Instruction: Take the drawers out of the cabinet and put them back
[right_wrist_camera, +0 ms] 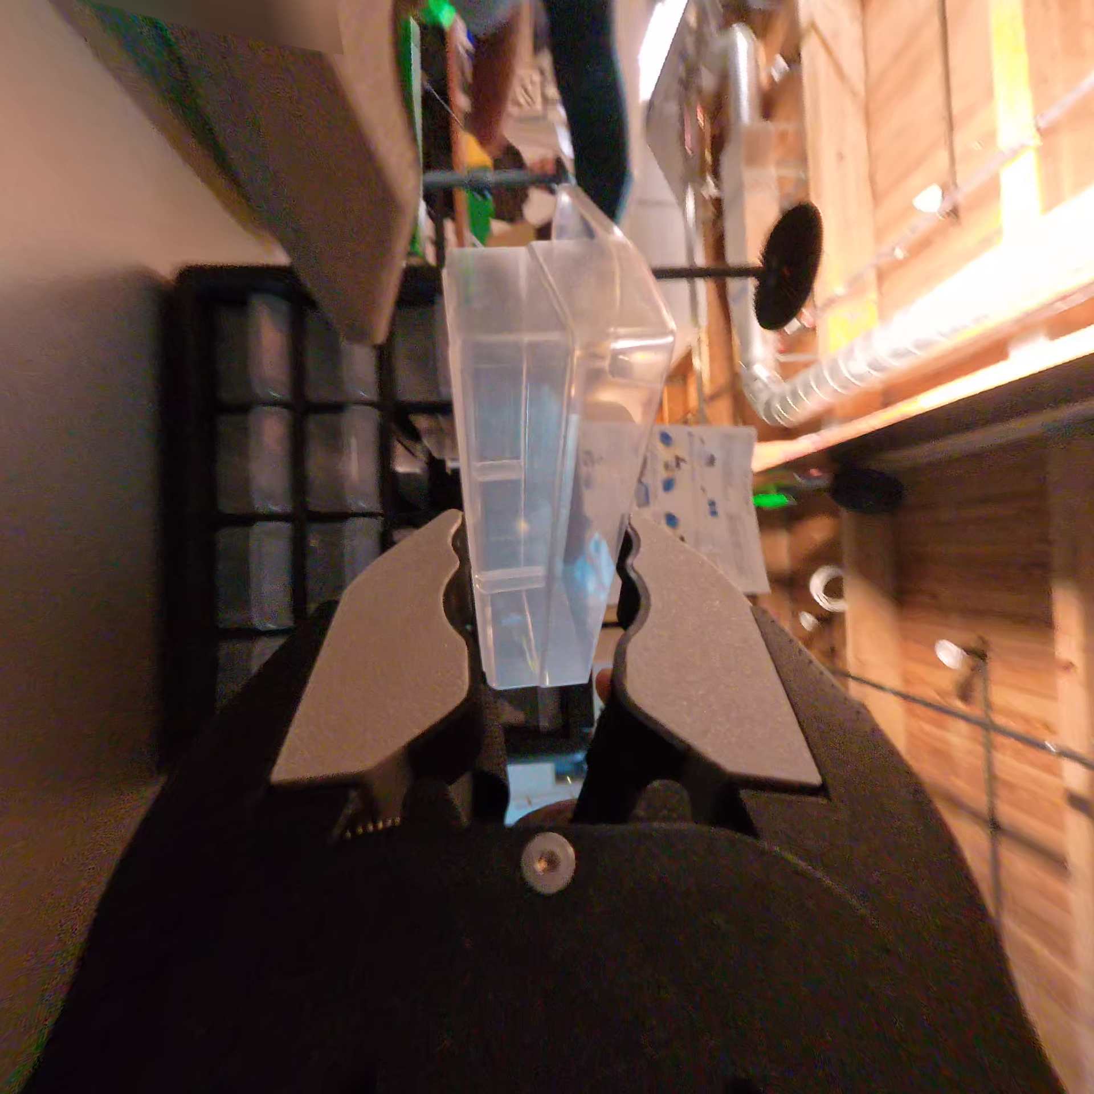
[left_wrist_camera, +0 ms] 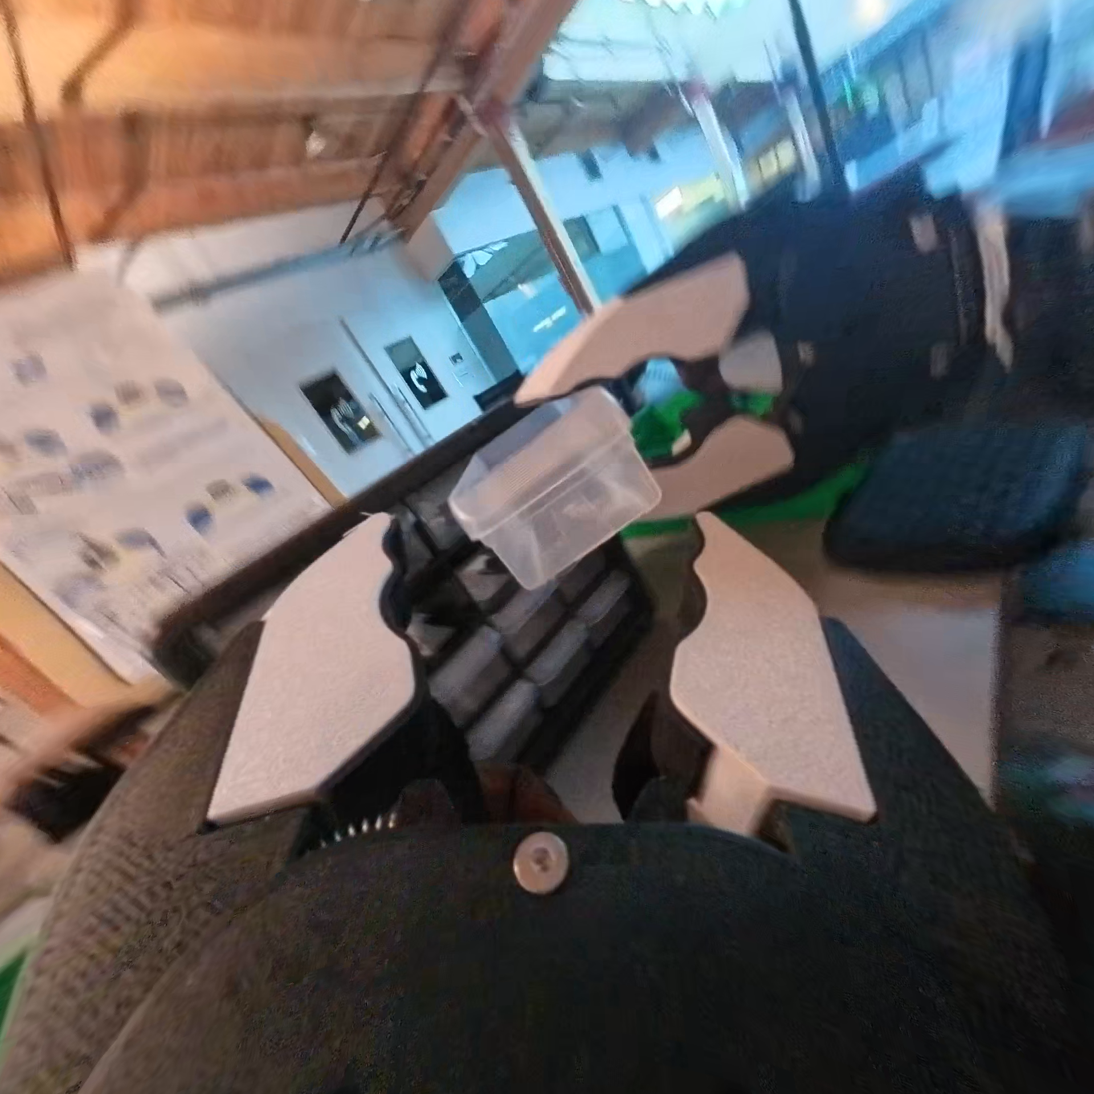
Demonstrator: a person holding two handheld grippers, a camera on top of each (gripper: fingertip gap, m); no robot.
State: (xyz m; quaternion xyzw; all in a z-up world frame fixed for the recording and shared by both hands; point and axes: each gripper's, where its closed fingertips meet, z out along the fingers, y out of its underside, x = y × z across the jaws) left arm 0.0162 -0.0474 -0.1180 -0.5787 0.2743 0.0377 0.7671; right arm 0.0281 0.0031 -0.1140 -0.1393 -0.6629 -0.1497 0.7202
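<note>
While the left gripper [left_wrist_camera: 544,533] holds its 2 pale fingers [left_wrist_camera: 319,669] spread wide with nothing between them, its wrist view looks past them at the black cabinet [left_wrist_camera: 521,651], which sits tilted in the gap at about 12 o'clock from the fingertips. The cabinet's grid of small grey-looking drawers is blurred, so I cannot tell which slots are filled. Just beyond and above it, at about 1 o'clock, a clear plastic drawer [left_wrist_camera: 556,491] hangs in the air, out of the cabinet, pinched at its far end by the right gripper [left_wrist_camera: 651,426], whose 2 pale fingers reach in from 2 o'clock. Farther off, green patches and a dark seat cushion [left_wrist_camera: 953,491] lie at 3 o'clock, and a white board [left_wrist_camera: 118,462] with small blue marks stands at 9 o'clock. In the right wrist view, rolled sideways, the right gripper [right_wrist_camera: 544,598] is clamped on the narrow end of the clear plastic drawer [right_wrist_camera: 550,414], which stretches away toward 12 o'clock, empty and see-through. The cabinet [right_wrist_camera: 284,426] lies at 10 o'clock behind the drawer, with rows of drawers seated in its frame. One finger of the left gripper [right_wrist_camera: 331,177] crosses its top at 11 o'clock. A silver duct [right_wrist_camera: 829,379] runs at 2 o'clock along wooden planking.
</note>
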